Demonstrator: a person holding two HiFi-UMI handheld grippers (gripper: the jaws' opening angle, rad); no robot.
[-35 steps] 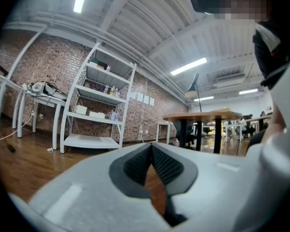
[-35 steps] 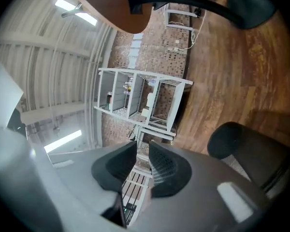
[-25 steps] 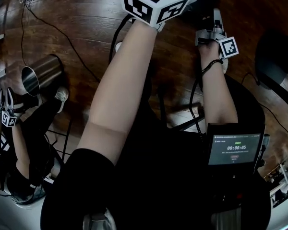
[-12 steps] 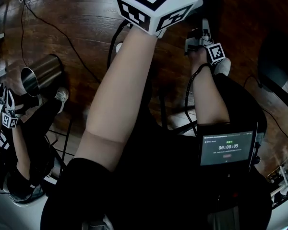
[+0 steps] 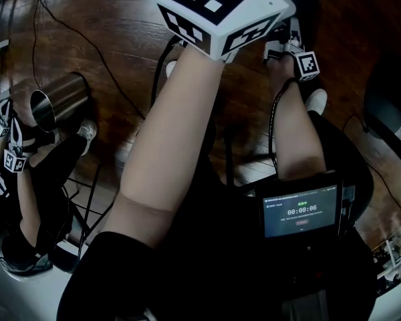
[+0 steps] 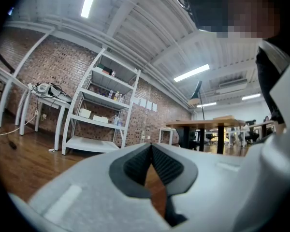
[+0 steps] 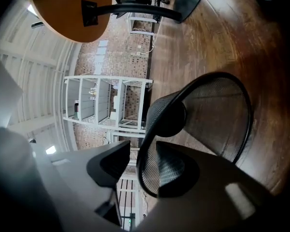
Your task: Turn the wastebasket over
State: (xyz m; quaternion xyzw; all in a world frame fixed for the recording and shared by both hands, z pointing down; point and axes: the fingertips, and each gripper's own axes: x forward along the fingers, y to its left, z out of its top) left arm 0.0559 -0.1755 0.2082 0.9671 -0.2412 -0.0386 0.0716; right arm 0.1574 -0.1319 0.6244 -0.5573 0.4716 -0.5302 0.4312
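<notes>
Only one wastebasket [image 7: 217, 115] shows, a black wire-mesh one, just ahead of the right gripper [image 7: 142, 149], with wooden floor [image 7: 222, 37] behind it. Two grippers are in view. Around them are one white shelf rack [image 6: 101, 105] far beyond the left fingers, one steel can [image 5: 59, 99] well off to their left, one lit screen [image 5: 301, 212] and loose cables [image 5: 87, 45]. The right fingers [image 7: 111, 166] stand wide and are closing, released. The basket's edge is in the gap, close against one finger and clear of the other. The left gripper [image 6: 151, 146] has its fingers clenched on nothing.
</notes>
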